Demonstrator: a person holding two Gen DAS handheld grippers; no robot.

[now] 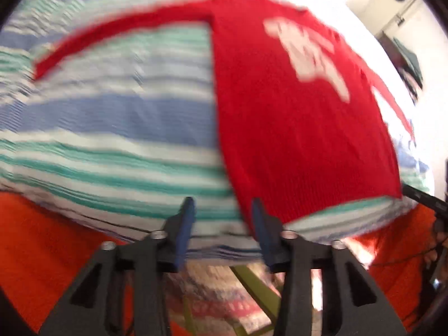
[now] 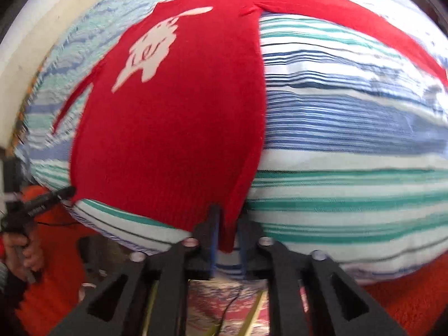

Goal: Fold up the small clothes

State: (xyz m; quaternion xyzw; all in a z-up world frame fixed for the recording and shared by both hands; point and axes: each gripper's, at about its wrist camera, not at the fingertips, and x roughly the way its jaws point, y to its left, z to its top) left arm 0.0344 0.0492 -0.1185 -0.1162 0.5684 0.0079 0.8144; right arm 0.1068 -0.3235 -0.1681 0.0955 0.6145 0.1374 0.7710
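Observation:
A red knit sweater (image 1: 294, 126) with a white motif (image 1: 308, 56) lies flat on a striped cloth (image 1: 112, 112), sleeves spread out. My left gripper (image 1: 224, 210) stands open at the near hem's left corner, its right finger (image 1: 260, 218) against the hem edge, with only striped cloth between the pads. In the right wrist view the sweater (image 2: 173, 140) fills the centre. My right gripper (image 2: 228, 219) is open around the hem's other corner, and a red flap (image 2: 228, 238) hangs loose between its fingers. Each gripper also shows in the other view: left gripper (image 2: 44, 203), right gripper (image 1: 420, 196).
The striped cloth (image 2: 350, 140) covers a raised surface whose near edge runs just under the grippers. An orange carpet (image 1: 42, 252) lies below on both sides. Yellow-green bars (image 1: 252, 280) and a patterned rug show beneath the edge. A hand (image 2: 22, 252) holds the left gripper.

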